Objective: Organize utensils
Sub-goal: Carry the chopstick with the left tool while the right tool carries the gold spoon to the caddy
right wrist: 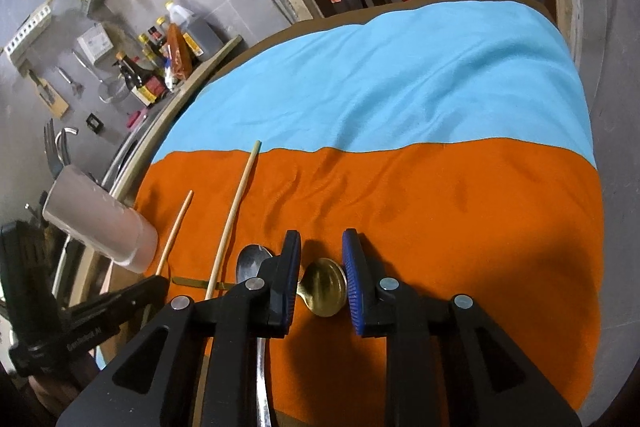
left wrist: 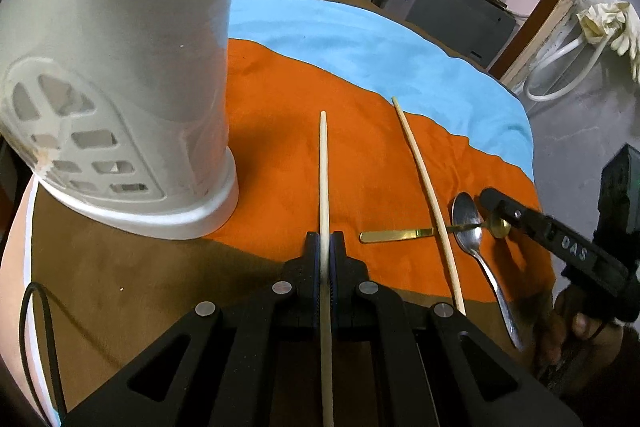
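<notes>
My left gripper (left wrist: 325,241) is shut on a wooden chopstick (left wrist: 323,163) that points forward over the orange cloth. A white utensil holder (left wrist: 132,75) stands just to its left. A second chopstick (left wrist: 424,187) lies on the cloth, crossing a gold spoon (left wrist: 396,235). A silver spoon (left wrist: 468,223) lies beside it. My right gripper (right wrist: 321,277) is open, its jaws on either side of the gold spoon's bowl (right wrist: 325,289). The silver spoon (right wrist: 250,261) lies under its left finger. The holder (right wrist: 100,223) shows at the left.
An orange and blue cloth (right wrist: 400,107) covers the round brown table (left wrist: 120,287). Bottles (right wrist: 160,67) and clutter stand on the floor beyond the table's left edge. A grey cabinet (left wrist: 452,7) stands behind the table.
</notes>
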The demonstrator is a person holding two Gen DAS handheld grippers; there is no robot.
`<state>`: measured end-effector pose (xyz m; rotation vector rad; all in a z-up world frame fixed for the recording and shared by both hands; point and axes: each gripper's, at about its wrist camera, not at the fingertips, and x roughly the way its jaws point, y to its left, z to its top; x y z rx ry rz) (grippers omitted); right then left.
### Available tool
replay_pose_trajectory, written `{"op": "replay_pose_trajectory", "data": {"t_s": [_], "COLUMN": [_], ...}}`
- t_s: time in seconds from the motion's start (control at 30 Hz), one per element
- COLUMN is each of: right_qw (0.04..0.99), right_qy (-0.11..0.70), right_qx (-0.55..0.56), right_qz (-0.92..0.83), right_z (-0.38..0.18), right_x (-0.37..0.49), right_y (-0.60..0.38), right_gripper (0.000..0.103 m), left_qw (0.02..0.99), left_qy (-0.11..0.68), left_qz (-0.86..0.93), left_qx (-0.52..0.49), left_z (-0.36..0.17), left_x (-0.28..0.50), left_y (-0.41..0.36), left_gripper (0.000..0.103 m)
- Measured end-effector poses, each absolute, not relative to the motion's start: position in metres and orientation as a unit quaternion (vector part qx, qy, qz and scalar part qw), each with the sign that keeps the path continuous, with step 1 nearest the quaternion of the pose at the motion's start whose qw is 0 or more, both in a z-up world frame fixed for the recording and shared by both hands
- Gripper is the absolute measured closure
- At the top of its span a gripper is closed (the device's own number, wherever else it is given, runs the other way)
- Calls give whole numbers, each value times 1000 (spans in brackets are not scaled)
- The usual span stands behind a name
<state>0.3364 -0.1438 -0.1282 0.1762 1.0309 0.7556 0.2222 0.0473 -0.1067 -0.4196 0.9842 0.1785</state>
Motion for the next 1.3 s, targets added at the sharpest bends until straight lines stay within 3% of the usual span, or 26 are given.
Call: {"op": "replay_pose_trajectory", "data": {"t_s": [0.27,0.43,0.67,1.3], "right_qw": [797,803,831,906], "right_qy": [482,480,435,293], "right_qx": [132,124,118,10], "right_qz": [339,330,326,306], "right_z": [-133,-133,-116,-36], "right_x": [318,319,306,260], "right_y": [-165,-160,-163,-137], "right_gripper": [84,95,99,101], "left_qw": [856,854,854,940], "left_qy": [471,473,471,237], "left_qz": [85,86,74,11], "left_qx": [-196,-196,-209,-244], "left_z": [-107,-109,-108,-28], "left_x": [224,228,227,169], "left_y": [49,49,54,53], "left_gripper": [100,100,101,101]}}
